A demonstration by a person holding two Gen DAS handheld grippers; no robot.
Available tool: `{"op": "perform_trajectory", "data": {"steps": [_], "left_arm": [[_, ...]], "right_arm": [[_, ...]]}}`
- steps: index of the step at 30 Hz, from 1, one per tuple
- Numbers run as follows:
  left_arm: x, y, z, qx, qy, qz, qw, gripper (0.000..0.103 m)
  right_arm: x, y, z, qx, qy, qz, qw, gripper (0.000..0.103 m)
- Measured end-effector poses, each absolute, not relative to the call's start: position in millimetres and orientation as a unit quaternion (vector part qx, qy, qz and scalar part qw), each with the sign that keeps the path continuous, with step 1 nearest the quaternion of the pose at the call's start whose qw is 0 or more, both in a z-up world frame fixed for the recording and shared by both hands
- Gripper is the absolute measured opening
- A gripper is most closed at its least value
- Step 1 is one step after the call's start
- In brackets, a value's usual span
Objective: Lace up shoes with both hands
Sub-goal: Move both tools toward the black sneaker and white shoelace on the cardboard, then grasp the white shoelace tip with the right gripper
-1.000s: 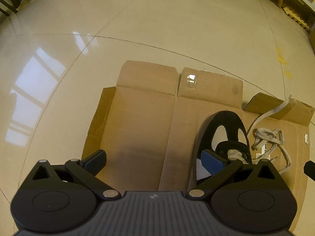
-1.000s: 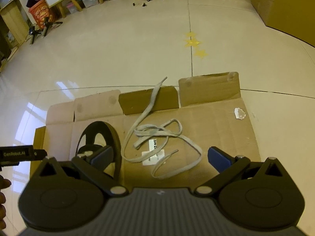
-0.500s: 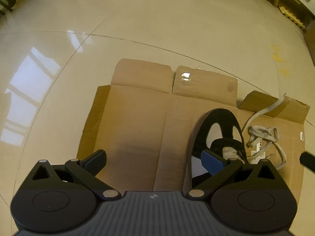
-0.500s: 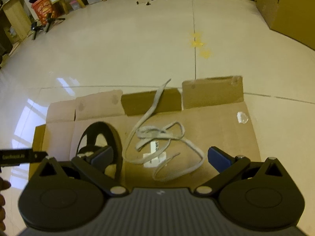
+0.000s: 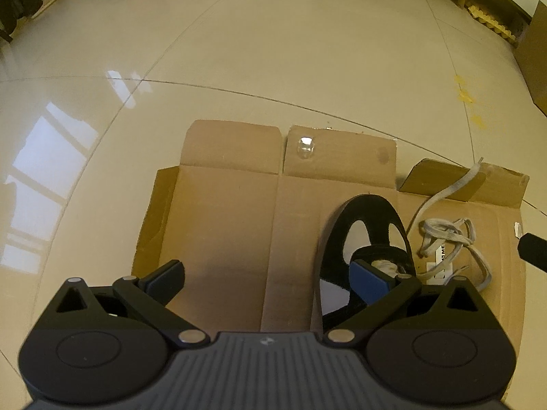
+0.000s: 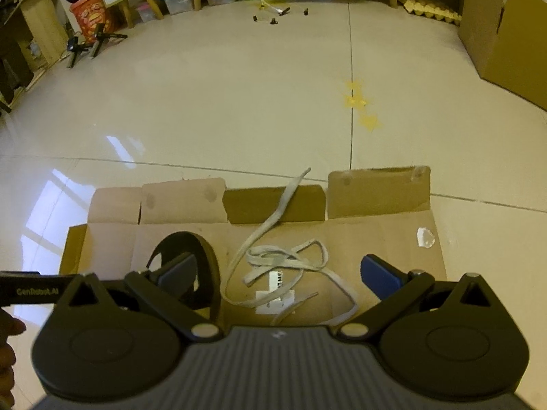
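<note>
Glossy beige floor tiles (image 6: 239, 119) fill most of both views, with a flattened cardboard sheet (image 5: 222, 239) spread on them as the work surface. On that cardboard, a black shoe (image 5: 369, 225) lies in the lower right of the left wrist view, and a grey lace (image 6: 283, 263) lies loose in a tangled heap just beside it, one end trailing up over a raised flap toward the top of the sheet. From these views the lace appears separate from the shoe and not threaded through it.

Both tools hover above the cardboard with nothing held: the left hand-held gripper (image 5: 266, 276) has its jaws wide apart, with one pad in front of the shoe, and the right hand-held gripper (image 6: 277, 273) is equally spread over the lace heap.

Judging from this, threading well would mean pinching the lace close to a free tip rather than mid-heap, so it stays stiff enough to aim, while the other tool steadies the shoe.

Shelving, storage bins and an orange tub (image 6: 90, 12) line the top of the right wrist view; a large cardboard box (image 6: 506, 34) stands at upper right.
</note>
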State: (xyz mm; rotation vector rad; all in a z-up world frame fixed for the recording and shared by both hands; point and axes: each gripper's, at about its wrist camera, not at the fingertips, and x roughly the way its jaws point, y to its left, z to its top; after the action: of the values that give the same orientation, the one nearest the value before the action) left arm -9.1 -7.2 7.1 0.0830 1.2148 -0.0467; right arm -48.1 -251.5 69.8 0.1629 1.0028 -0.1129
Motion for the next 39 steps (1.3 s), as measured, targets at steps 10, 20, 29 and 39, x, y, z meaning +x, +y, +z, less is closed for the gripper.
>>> {"op": "perform_trajectory", "data": {"steps": [10, 20, 29, 39], "left_arm": [[-7.8, -8.0, 2.2, 0.037, 0.573, -0.032, 0.818, 0.102], [-4.0, -13.1, -10.3, 0.038, 0.58, -0.035, 0.813, 0.102], [-1.1, -14.2, -17.8, 0.038, 0.583, -0.042, 0.811, 0.102], [9.8, -14.5, -27.4, 0.017, 0.592, -0.047, 0.804, 0.102]], "right_arm": [[-36.9, -254.5, 60.5, 0.08, 0.482, -0.061, 0.87, 0.094], [-22.2, -253.8, 48.4, 0.087, 0.483, -0.058, 0.869, 0.09], [-10.1, -253.1, 30.5, 0.076, 0.5, -0.074, 0.86, 0.087], [8.3, -257.0, 14.2, 0.08, 0.505, -0.077, 0.856, 0.085]]}}
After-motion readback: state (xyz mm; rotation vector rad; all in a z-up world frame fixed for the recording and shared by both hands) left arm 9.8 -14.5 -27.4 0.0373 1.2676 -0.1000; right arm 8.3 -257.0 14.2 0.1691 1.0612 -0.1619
